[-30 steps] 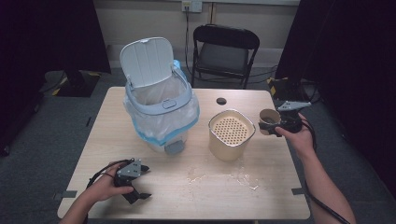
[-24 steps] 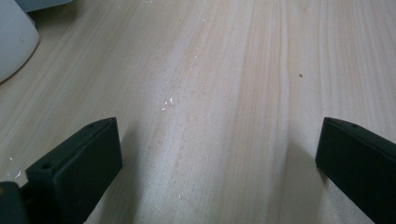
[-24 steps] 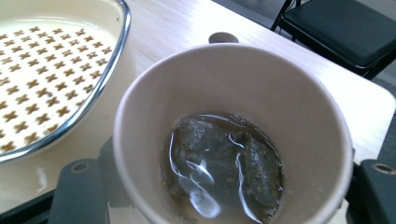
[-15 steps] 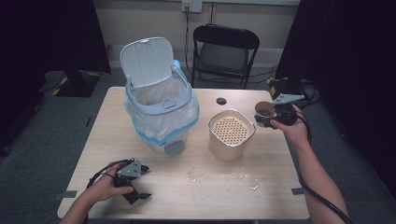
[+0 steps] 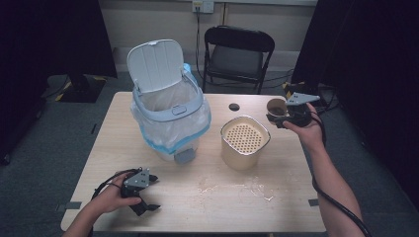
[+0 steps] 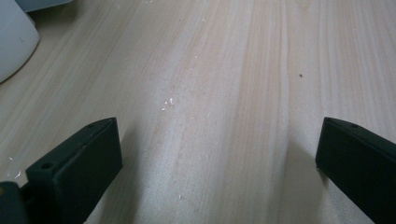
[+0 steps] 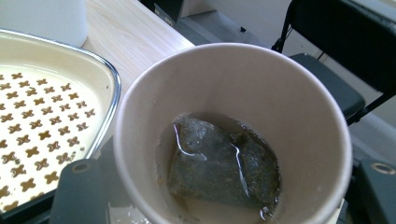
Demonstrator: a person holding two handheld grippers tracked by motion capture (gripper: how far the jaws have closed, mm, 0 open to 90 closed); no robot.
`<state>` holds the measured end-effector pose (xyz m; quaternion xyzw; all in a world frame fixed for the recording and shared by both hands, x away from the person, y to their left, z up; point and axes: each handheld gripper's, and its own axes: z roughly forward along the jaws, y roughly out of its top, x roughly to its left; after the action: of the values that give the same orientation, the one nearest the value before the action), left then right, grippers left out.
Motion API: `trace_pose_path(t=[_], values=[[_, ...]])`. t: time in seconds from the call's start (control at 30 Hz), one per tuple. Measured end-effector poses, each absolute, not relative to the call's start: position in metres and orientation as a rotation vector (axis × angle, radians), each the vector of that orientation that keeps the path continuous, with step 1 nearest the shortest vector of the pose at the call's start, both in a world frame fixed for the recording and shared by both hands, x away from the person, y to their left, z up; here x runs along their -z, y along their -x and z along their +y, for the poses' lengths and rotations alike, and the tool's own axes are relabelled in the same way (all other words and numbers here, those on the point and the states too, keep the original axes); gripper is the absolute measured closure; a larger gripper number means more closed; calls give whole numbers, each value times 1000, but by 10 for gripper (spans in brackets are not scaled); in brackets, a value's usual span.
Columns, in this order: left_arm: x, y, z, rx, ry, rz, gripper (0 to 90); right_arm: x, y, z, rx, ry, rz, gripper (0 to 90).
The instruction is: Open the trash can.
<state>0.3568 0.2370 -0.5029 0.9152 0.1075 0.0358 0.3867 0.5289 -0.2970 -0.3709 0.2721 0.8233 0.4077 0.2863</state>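
Here the right gripper (image 5: 279,114) clasps a paper cup (image 7: 233,135) holding a wet teabag (image 7: 219,163) beside the perforated strainer tub (image 5: 245,140), while the left gripper (image 5: 146,192) rests released on the pale wooden desk (image 5: 237,202).

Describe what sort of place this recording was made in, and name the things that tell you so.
Probably a studio or lab set up for recording, not a home kitchen: dark curtains hang around a lone wooden table, a folding chair stands by a bare wall, and each hand holds a cabled gripper, as the left gripper shows.
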Motion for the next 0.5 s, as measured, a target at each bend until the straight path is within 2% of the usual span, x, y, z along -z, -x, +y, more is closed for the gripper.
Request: trace_pose_path(t=[0.5], values=[[503, -357, 237, -92, -2328, 272, 0, 358, -525, -279, -1009, -597, 2180, 282]])
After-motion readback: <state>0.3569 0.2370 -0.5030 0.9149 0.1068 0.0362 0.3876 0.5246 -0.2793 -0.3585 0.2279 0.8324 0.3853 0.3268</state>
